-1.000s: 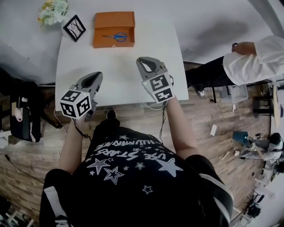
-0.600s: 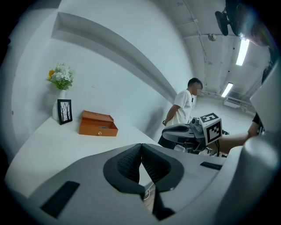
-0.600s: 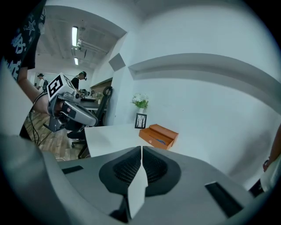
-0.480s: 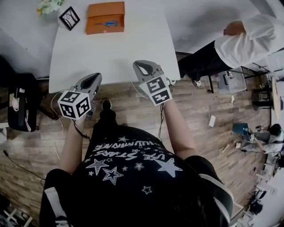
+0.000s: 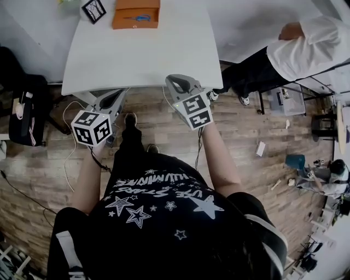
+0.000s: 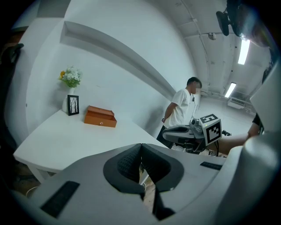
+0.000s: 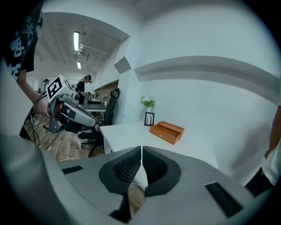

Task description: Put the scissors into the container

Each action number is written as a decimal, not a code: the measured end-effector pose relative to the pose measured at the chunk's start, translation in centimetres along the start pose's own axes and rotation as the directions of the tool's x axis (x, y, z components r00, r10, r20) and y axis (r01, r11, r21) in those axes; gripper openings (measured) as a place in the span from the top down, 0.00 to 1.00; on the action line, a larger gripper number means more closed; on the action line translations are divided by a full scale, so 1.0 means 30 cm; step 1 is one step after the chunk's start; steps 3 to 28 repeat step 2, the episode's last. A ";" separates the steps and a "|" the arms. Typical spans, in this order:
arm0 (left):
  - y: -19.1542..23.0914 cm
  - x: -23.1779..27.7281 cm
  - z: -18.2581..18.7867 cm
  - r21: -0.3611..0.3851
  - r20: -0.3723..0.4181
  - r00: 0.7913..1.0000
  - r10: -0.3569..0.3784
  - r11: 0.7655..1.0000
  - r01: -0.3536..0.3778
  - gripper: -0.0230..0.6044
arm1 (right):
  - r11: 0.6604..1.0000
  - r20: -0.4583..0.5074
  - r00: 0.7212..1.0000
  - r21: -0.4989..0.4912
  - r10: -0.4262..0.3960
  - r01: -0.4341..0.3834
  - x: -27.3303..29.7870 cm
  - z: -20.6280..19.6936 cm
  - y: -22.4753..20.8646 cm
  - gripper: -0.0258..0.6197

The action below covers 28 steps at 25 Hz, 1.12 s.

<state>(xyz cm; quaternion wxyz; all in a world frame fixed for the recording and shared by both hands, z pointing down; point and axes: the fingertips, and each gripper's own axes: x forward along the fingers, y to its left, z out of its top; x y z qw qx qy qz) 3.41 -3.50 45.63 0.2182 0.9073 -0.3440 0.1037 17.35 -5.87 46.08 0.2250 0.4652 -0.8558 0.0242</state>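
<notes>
The orange container (image 5: 135, 13) stands at the far end of the white table (image 5: 136, 54), with the blue scissors (image 5: 138, 18) lying inside it. Both grippers hang off the table's near edge, over the wooden floor. My left gripper (image 5: 120, 94) is shut with nothing in it, its jaws pressed together (image 6: 141, 148). My right gripper (image 5: 174, 80) is also shut and empty (image 7: 141, 151). The container shows far off in the left gripper view (image 6: 100, 116) and the right gripper view (image 7: 167, 132); the scissors are hidden by its wall there.
A black picture frame (image 5: 94, 8) and a vase of flowers (image 6: 70, 77) stand beside the container. A person in a white shirt (image 5: 306, 44) stands to the table's right. A dark chair (image 5: 24, 117) is at its left. Cables trail on the floor (image 5: 68, 153).
The view has backed away from the table: table and container have slid toward the top of the head view, and both shut grippers have moved from over the tabletop to over the floor.
</notes>
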 end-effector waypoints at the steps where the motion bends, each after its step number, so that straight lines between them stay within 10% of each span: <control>1: -0.007 -0.008 -0.006 0.000 0.000 1.000 0.002 1.000 -0.002 0.93 | 1.000 -0.001 1.000 -0.002 0.003 -0.003 -0.009 -0.004 0.009 0.88; 28: -0.014 -0.016 -0.013 0.001 0.000 1.000 0.004 1.000 -0.004 0.93 | 1.000 -0.001 1.000 -0.003 0.006 -0.006 -0.019 -0.007 0.018 0.88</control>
